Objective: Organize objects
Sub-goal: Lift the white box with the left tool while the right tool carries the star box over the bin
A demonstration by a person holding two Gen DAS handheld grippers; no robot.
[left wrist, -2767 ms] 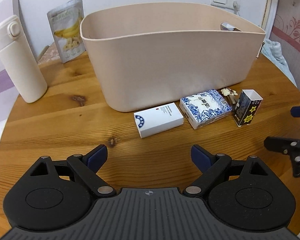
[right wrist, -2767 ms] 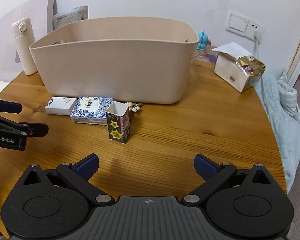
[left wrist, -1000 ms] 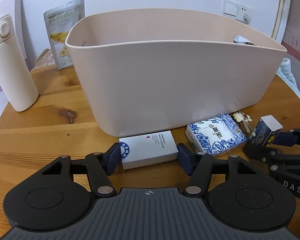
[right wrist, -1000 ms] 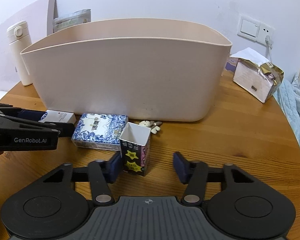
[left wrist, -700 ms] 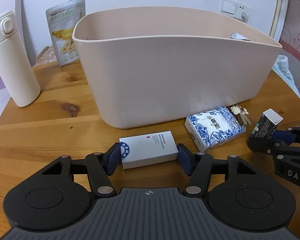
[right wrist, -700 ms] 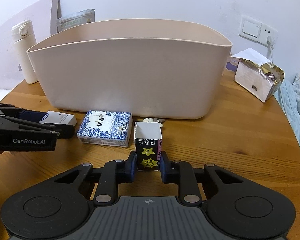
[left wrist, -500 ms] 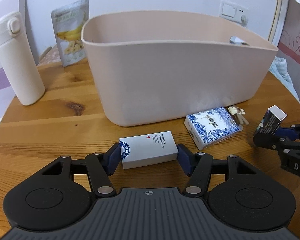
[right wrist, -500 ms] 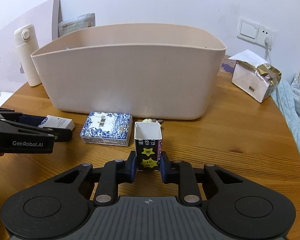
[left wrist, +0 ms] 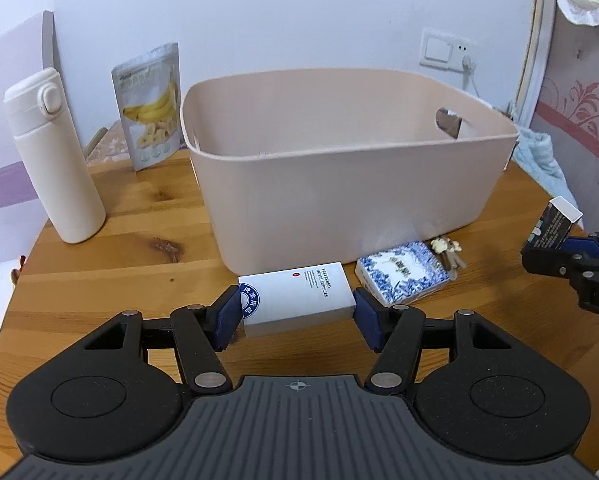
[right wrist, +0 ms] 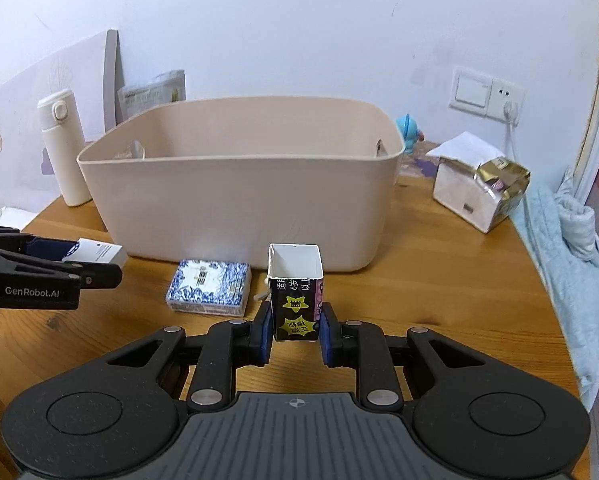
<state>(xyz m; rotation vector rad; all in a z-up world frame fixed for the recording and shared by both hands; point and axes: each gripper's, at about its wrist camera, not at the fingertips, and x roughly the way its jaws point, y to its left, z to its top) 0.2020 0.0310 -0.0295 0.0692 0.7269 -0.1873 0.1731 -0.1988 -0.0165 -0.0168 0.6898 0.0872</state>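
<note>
My left gripper (left wrist: 297, 320) is shut on a white box with a blue round logo (left wrist: 295, 296) and holds it above the wooden table (left wrist: 99, 280), in front of the beige bin (left wrist: 339, 168). My right gripper (right wrist: 295, 338) is shut on a small black carton with yellow stars (right wrist: 295, 292), also raised; it also shows at the right edge of the left wrist view (left wrist: 557, 222). A blue-and-white patterned box (left wrist: 401, 272) lies on the table by the bin's front wall, with a small beige trinket (left wrist: 445, 246) beside it. The bin (right wrist: 239, 200) is open on top.
A white flask (left wrist: 53, 156) stands at the left, a banana-chip pouch (left wrist: 149, 108) leans on the wall behind it. A tissue pack (right wrist: 479, 184) and a blue figurine (right wrist: 409, 132) sit right of the bin. A light blue cloth (right wrist: 567, 248) hangs off the table's right edge.
Both grippers closed on their boxes and have since lifted them up and back from the table; the bin's inside now shows from above. The patterned box stays put.
</note>
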